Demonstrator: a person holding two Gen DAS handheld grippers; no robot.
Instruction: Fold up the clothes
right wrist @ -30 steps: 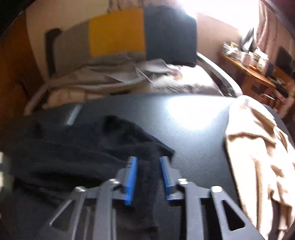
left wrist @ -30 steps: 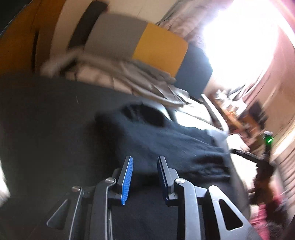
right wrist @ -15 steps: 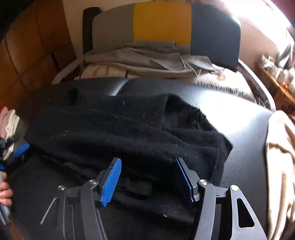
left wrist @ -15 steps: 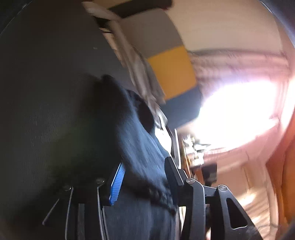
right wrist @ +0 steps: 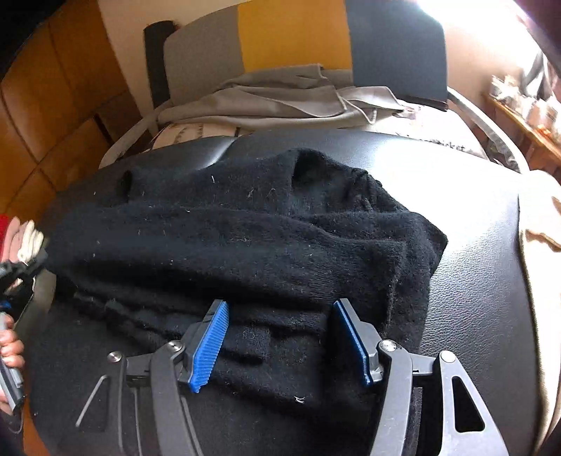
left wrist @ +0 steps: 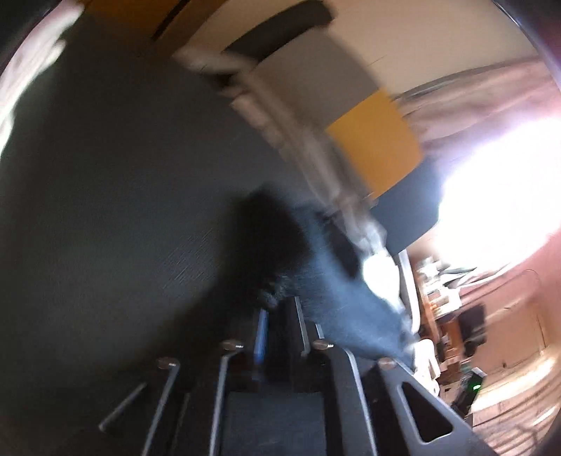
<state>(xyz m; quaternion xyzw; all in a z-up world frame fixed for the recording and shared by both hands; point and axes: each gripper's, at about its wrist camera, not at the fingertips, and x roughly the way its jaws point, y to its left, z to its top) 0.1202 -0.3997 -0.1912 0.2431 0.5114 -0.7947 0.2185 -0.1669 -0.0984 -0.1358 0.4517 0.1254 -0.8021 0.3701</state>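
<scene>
Black fuzzy knit sweater (right wrist: 245, 245) lies bunched on the black leather surface (right wrist: 484, 308). Right gripper (right wrist: 280, 340) is opening, released, straddling the sweater's near hem. Left gripper (left wrist: 280, 326) is closing at the sweater's edge; whether it has caught cloth cannot be told. Both should pinch single layers, then lift evenly.

Grey, yellow and dark blue chair back (right wrist: 294, 38) against a cream wall (right wrist: 119, 21); bright window (left wrist: 498, 203) glare; cluttered wooden shelf (right wrist: 526, 115).

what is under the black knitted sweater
The black knitted sweater lies on a black leather-like padded surface, which shows around its edges. Whatever sits directly beneath the sweater's middle is covered.
</scene>
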